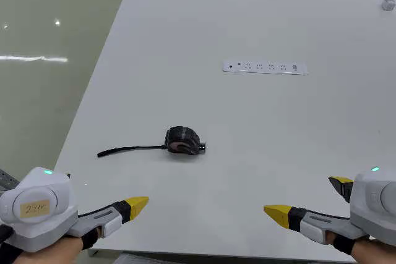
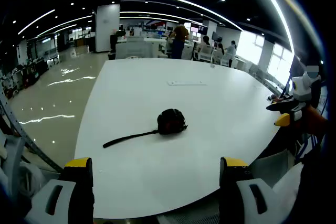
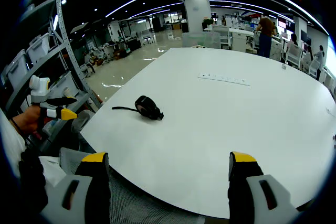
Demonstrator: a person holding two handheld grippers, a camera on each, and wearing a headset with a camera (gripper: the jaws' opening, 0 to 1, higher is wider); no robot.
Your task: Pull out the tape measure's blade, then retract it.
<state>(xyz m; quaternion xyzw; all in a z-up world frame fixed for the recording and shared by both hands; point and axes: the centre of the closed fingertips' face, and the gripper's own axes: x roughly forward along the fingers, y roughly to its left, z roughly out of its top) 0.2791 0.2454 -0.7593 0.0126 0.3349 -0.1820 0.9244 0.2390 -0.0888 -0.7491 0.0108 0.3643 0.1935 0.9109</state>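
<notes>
- The tape measure [image 1: 184, 141], a dark round case, is lying on the white tabletop [image 1: 247, 165] near its middle, well apart from both grippers.
- A black strap [image 1: 130, 149] is trailing from the case toward 9 o'clock, flat on the tabletop.
- The left gripper [image 2: 155, 165] is hovering over the near edge with its 2 yellow-tipped jaws spread wide and grasping nothing; the tape measure is sitting at about 1 o'clock from it in the head view.
- The right gripper [image 1: 309, 196] is likewise hanging released, jaws parted around bare tabletop, with the tape measure at about 10 o'clock.
- A white power strip [image 1: 265, 67] is lying farther back, at about 1 o'clock from the tape measure.
</notes>
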